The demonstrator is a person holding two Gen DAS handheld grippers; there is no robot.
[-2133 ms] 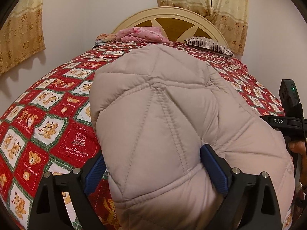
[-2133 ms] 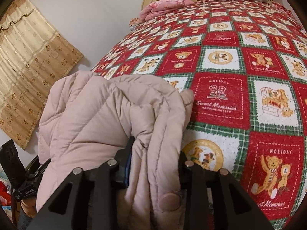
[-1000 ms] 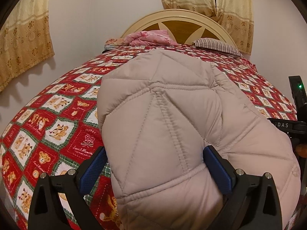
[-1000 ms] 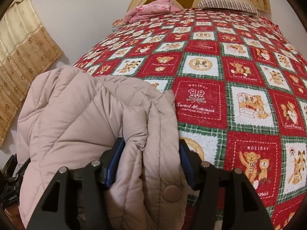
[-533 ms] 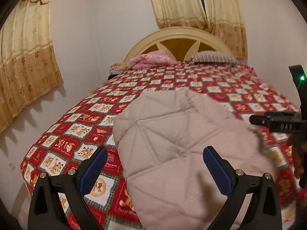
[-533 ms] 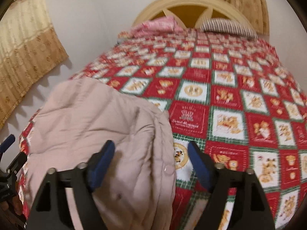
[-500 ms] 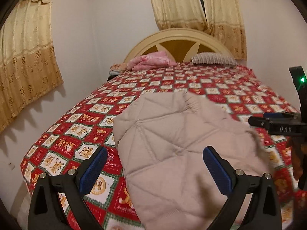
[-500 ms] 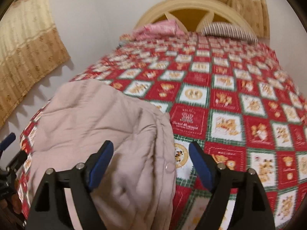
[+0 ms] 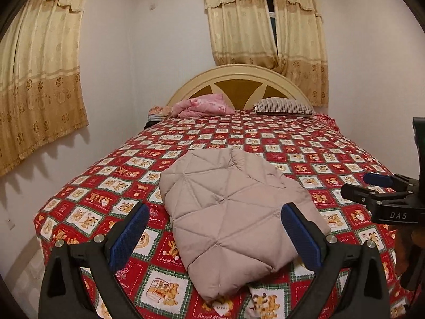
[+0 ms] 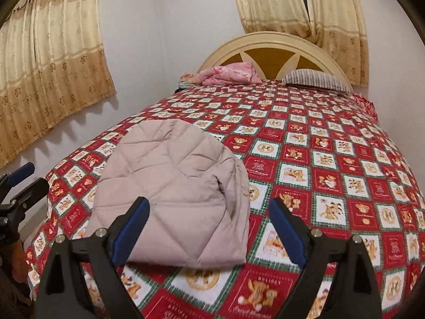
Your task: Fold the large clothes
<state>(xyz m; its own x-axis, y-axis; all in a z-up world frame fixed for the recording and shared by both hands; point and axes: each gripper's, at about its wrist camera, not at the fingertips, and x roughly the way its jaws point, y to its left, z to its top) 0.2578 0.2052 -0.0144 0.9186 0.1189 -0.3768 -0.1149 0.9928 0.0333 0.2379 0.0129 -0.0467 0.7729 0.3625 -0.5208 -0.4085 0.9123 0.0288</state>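
A beige quilted puffer jacket (image 9: 233,212) lies folded in a compact bundle near the foot of the bed; it also shows in the right wrist view (image 10: 175,194). My left gripper (image 9: 215,234) is open and empty, held back above the bundle's near edge. My right gripper (image 10: 209,228) is open and empty, held above the jacket's near right edge, where a snap button shows. The right gripper also appears at the right edge of the left wrist view (image 9: 382,194), and the left gripper at the left edge of the right wrist view (image 10: 18,186).
The bed has a red, green and white teddy-bear quilt (image 9: 305,154) and a cream arched headboard (image 9: 239,79). A pink bundle (image 9: 202,106) and a striped pillow (image 9: 284,106) lie at the head. Curtains (image 9: 39,79) hang on the left wall and behind the bed.
Both grippers have opened and let go of the jacket, then pulled back and up from it. The jacket now rests folded on the bed.
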